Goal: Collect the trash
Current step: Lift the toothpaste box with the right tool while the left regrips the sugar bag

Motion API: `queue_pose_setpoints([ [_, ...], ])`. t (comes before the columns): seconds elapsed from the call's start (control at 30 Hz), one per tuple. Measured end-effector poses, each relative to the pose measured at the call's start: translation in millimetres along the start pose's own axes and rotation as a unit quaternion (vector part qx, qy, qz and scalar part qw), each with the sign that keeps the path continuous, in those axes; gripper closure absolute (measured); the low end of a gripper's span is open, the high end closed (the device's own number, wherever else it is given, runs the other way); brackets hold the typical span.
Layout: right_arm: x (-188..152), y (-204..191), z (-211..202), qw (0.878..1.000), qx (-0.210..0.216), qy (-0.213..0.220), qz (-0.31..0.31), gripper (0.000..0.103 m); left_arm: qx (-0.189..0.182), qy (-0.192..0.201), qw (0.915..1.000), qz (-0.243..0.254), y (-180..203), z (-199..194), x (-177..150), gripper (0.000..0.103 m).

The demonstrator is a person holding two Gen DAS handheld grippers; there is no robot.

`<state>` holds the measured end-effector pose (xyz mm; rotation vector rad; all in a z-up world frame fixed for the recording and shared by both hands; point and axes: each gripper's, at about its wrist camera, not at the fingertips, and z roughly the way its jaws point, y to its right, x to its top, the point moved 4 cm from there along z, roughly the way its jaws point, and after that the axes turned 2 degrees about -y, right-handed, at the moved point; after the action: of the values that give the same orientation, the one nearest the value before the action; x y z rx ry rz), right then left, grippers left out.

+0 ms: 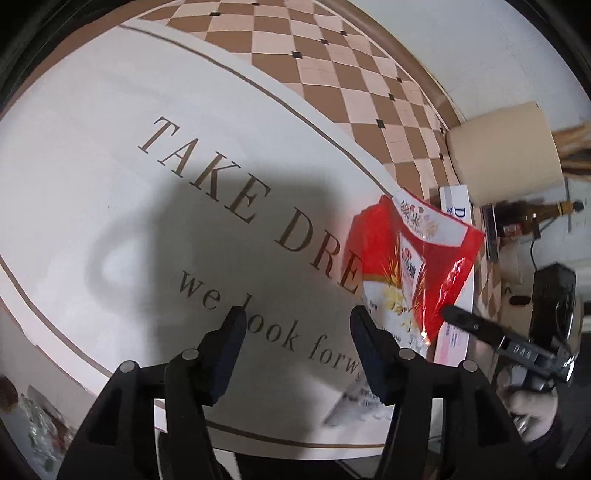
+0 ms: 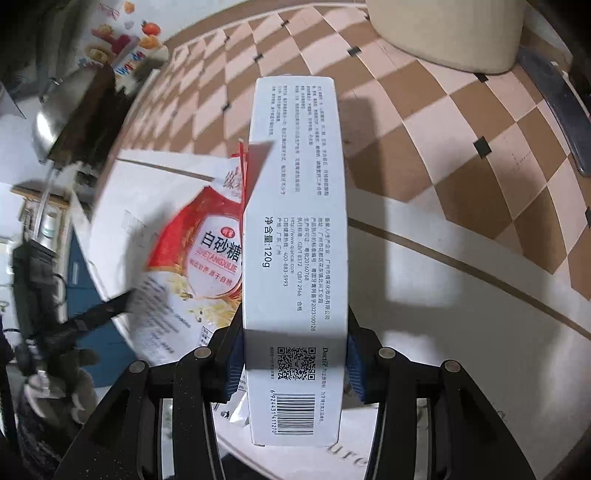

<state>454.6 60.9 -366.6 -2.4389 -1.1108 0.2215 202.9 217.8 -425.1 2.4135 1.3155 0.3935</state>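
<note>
My right gripper (image 2: 295,363) is shut on a long white toothpaste box (image 2: 295,229) and holds it above the white table (image 2: 461,295). A red and white sugar bag (image 2: 201,258) hangs pressed against the box's left side. In the left wrist view the bag (image 1: 413,266) and the box (image 1: 456,332) show at the right, with the right gripper (image 1: 465,321) behind them. My left gripper (image 1: 297,321) is open and empty above the table (image 1: 92,166), left of the bag.
The table carries printed lettering "TAKE DRE..." (image 1: 221,177). A cream bin (image 1: 506,151) stands on the brown checkered floor (image 1: 314,48) beyond the table, also in the right wrist view (image 2: 447,33). A dark bottle (image 1: 532,214) and clutter lie at the far right.
</note>
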Motion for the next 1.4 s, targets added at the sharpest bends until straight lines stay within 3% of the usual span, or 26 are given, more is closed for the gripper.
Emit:
queue_pose_setpoints([
  [0.13,0,2,2,1.000,0.002,-0.003,-0.002,0.055,-0.076,-0.004,0.9966,-0.033,-1,7,3,0.047],
  [0.27,0,3,1,1.000,0.007,-0.006,-0.004,0.055,-0.109,0.010,0.9918,-0.066,-3,5,5,0.047],
  [0.37,0,3,1,1.000,0.007,-0.007,-0.004,0.055,-0.138,0.028,0.9841,-0.107,-11,5,4,0.047],
  [0.47,-2,4,0,1.000,0.008,-0.008,-0.004,0.055,-0.168,0.020,0.9760,-0.137,-19,10,2,0.047],
  [0.63,-4,4,-1,1.000,0.009,-0.008,-0.003,0.055,-0.189,0.013,0.9727,-0.134,-12,12,-5,0.047],
  [0.87,-6,3,0,1.000,0.010,-0.011,0.001,0.055,-0.204,0.065,0.9682,-0.130,-16,-22,2,0.047],
  [0.93,-6,2,0,1.000,0.007,-0.011,0.001,0.055,-0.203,0.056,0.9708,-0.115,-11,-21,4,0.047],
  [1.1,-5,1,0,1.000,0.003,-0.013,-0.005,0.055,-0.106,0.035,0.9916,-0.065,-5,-7,3,0.047],
  [1.17,-6,1,0,1.000,0.004,-0.015,-0.005,0.055,-0.085,0.021,0.9950,-0.047,-4,0,1,0.047],
  [1.4,-7,-4,3,1.000,0.013,-0.022,-0.017,0.055,-0.083,-0.027,0.9958,0.024,30,26,-9,0.047],
])
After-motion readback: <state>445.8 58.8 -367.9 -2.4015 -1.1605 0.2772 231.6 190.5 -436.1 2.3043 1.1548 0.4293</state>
